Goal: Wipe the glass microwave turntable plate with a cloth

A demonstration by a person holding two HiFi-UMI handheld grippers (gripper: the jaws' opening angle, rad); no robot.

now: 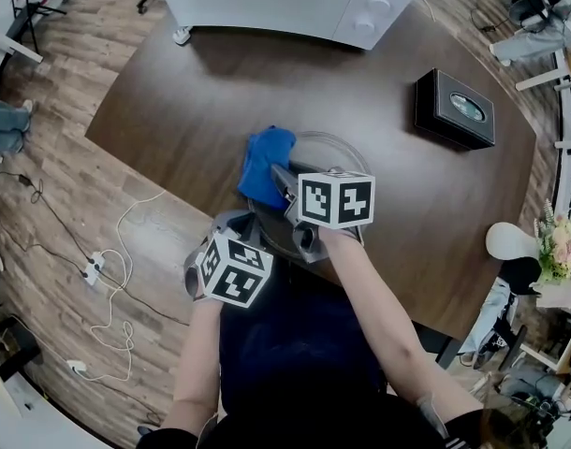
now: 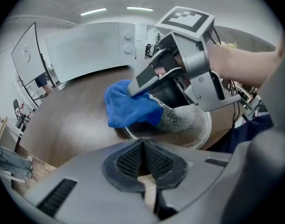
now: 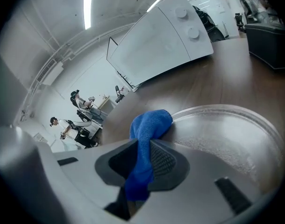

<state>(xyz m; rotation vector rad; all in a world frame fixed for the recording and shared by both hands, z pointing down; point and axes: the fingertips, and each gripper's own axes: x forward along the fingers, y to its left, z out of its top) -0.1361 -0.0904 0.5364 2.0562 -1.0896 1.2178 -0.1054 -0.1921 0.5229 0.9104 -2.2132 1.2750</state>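
The glass turntable plate (image 1: 347,147) (image 2: 195,129) (image 3: 236,139) lies on the dark wooden table (image 1: 173,110), near its front edge. A blue cloth (image 1: 267,165) (image 2: 131,108) (image 3: 149,125) drapes over the plate's left rim. My right gripper (image 1: 285,184) (image 2: 143,81) (image 3: 141,160) is shut on the cloth and holds it down against the plate. My left gripper (image 1: 254,226) (image 2: 142,157) sits at the plate's near rim with its jaws shut. The rim runs straight into the tips, which seem to pinch it.
A white microwave (image 1: 295,3) (image 2: 91,48) (image 3: 166,36) stands at the table's far edge. A black box (image 1: 454,108) sits on the right of the table. Cables (image 1: 108,269) lie on the floor to the left. Flowers (image 1: 557,246) are at the far right.
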